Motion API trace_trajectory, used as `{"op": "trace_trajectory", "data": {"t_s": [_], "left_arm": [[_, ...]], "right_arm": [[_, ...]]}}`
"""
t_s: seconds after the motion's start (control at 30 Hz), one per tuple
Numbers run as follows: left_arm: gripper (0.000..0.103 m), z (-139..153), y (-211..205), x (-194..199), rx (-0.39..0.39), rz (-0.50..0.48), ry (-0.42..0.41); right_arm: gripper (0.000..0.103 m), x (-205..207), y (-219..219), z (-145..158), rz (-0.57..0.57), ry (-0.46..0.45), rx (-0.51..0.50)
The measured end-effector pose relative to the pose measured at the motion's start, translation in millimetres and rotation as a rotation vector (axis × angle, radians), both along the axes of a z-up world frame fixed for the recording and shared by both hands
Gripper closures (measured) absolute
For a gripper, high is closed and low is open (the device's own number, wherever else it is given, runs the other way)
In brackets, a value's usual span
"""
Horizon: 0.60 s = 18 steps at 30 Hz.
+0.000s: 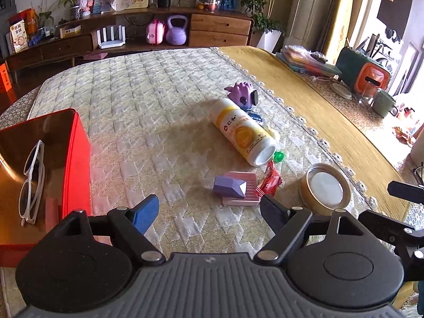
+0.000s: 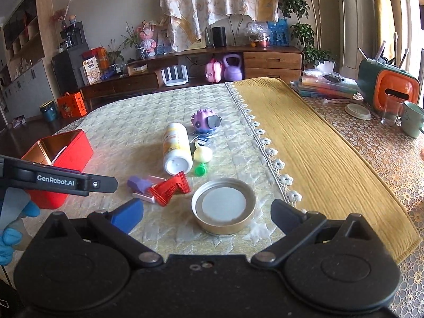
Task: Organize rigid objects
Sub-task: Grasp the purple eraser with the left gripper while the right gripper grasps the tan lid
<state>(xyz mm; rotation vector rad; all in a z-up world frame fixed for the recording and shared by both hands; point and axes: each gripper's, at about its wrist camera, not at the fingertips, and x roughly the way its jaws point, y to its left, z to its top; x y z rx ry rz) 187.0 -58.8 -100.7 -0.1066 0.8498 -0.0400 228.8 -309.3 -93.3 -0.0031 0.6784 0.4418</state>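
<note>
While both tongs, left (image 1: 206,212) and right (image 2: 206,213), gape empty, the lying white bottle (image 1: 245,129) may roll if nudged.

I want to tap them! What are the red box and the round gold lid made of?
Red box: probably painted metal tin, since its inside shines coppery. Round gold lid: likely metal too, with a shiny rim and a dull white liner inside.

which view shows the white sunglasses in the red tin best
The left wrist view. There the white sunglasses lie in full sight inside the open red tin, both lenses and the frame visible. In the right wrist view the tin is farther off and only a sliver of white frame peeks over its rim.
</note>
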Motion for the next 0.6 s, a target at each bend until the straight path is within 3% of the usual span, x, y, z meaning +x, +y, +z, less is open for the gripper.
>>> {"op": "trace_trajectory", "data": {"t_s": [0.6], "left_arm": [[0.019,-35,-15,45,0.054,-0.041,0.039]], "right_arm": [[0.007,36,4,-30,0.030,0.049,-0.014]]}}
